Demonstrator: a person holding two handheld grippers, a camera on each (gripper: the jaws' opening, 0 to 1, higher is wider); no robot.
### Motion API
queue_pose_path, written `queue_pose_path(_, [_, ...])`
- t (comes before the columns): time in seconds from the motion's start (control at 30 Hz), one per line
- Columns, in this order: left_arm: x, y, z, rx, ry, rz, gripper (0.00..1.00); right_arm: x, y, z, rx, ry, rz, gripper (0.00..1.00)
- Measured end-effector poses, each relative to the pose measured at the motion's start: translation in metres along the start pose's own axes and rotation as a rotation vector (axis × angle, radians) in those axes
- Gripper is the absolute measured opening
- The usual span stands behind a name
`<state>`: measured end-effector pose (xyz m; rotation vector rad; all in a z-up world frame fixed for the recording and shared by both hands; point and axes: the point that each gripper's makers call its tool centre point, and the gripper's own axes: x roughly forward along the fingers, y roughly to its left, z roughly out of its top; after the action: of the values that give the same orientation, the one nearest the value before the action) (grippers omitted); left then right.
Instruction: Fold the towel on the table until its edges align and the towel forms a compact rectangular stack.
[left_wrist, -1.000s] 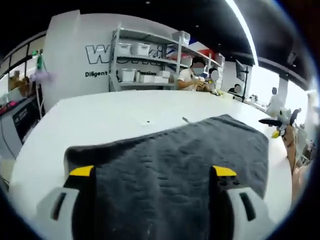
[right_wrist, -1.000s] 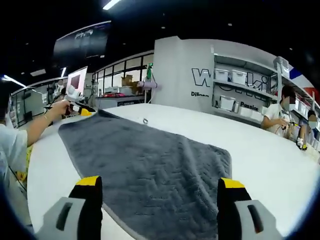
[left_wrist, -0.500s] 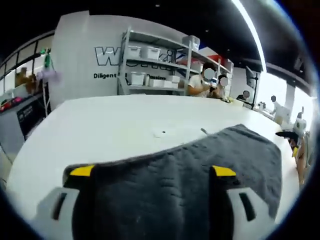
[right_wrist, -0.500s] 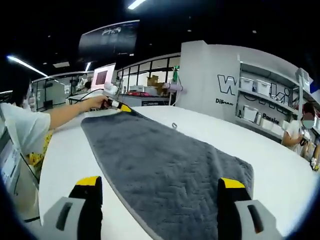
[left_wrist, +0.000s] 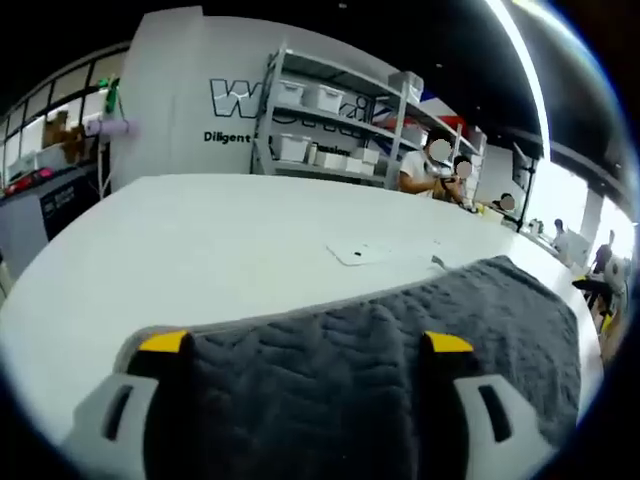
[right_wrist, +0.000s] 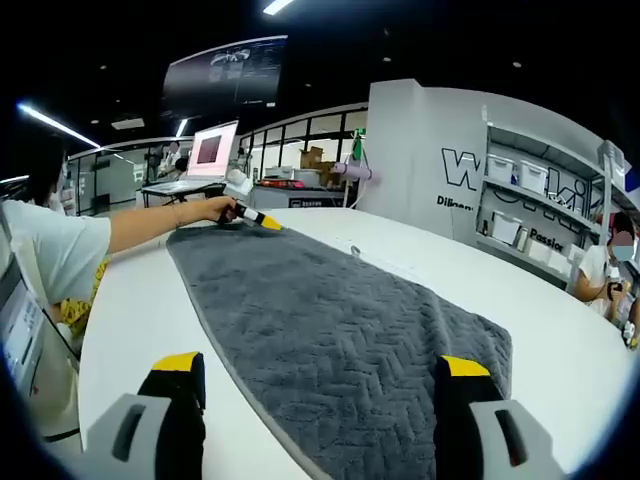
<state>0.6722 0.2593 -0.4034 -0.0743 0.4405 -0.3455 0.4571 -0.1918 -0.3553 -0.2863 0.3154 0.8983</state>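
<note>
Towel: a dark grey, chevron-textured terry towel (right_wrist: 340, 335) lies spread lengthwise across the white round-edged table (left_wrist: 200, 235), filling the lower half of both views.
Left gripper (left_wrist: 305, 345): yellow-tipped jaws stand wide apart at the bottom of the left gripper view, one towel end lying between them; whether they touch the cloth cannot be told. It also appears at upper left of the right gripper view, at the far end.
Right gripper (right_wrist: 320, 365): jaws spread over the near end, pinching nothing.
Change: over the last second both cameras have dropped lower and the cloth looks flatter.
Meaning: probably smoothing is finished; the first fold has not begun.
</note>
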Motion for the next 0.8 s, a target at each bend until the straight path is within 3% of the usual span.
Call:
queue_pose_path(0.2, [-0.003, -0.003, 0.004, 0.028, 0.009, -0.013, 0.99, 0.000, -0.002, -0.002, 0.002, 0.004, -0.007, 0.99])
queue_pose_path(0.3, [-0.015, -0.011, 0.030, 0.066, -0.099, -0.009, 0.98, 0.000, -0.003, -0.003, 0.007, 0.009, -0.011, 0.99])
queue_pose_path(0.43, [-0.030, -0.026, 0.039, 0.078, -0.088, -0.029, 0.98, 0.000, -0.004, -0.005, 0.010, 0.013, -0.014, 0.99])
queue_pose_path(0.53, [-0.048, -0.045, 0.055, 0.093, -0.138, -0.068, 0.98, 0.000, -0.004, -0.005, 0.013, 0.010, -0.010, 0.99])
queue_pose_path(0.63, [-0.065, -0.059, 0.062, 0.113, -0.162, -0.097, 0.98, 0.000, -0.003, -0.005, 0.015, 0.011, -0.004, 0.99])
queue_pose_path(0.8, [-0.096, -0.079, 0.056, 0.144, -0.157, -0.137, 0.99, 0.001, -0.002, -0.006, 0.015, 0.014, 0.002, 0.99])
